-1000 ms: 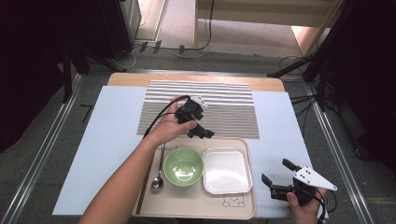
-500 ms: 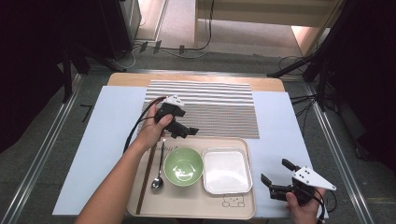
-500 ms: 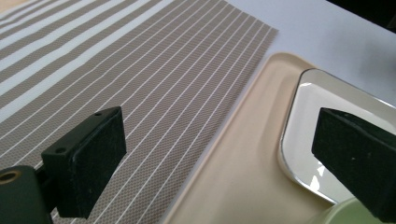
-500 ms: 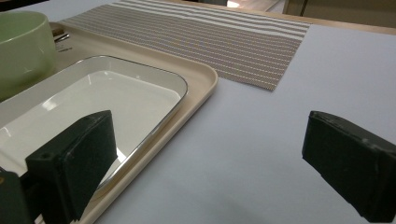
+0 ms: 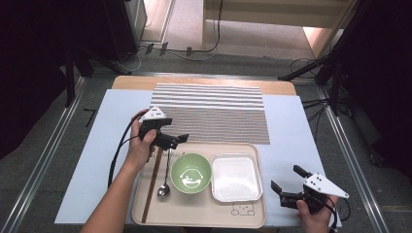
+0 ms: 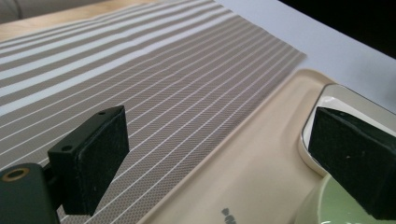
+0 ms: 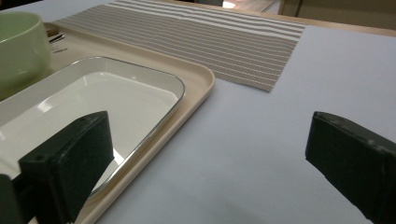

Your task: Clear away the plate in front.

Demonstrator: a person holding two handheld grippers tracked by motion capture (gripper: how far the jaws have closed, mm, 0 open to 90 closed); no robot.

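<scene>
Chopsticks [image 5: 151, 180] & spoon [image 5: 164, 187] lie untouched at tray's [image 5: 204, 217] left edge, beside the green bowl [image 5: 190, 173]. Left gripper [image 5: 174, 140] hovers over their top ends, jaws wide, nothing held; right gripper [image 5: 286, 189] is idle off the tray, jaws wide & empty. Looks like nothing's been moved to the striped mat [image 5: 214, 111] yet, so all the work is left.

The left gripper [image 6: 219, 172] holds its two black jaws wide apart with nothing between them. Beneath lies a beige plastic tray [image 6: 252, 163], its far edge meeting a grey striped fabric placemat [image 6: 140, 79]. At the right sit a white rectangular dish [image 6: 336, 95] and a pale green bowl's [image 6: 327, 210] rim.
</scene>
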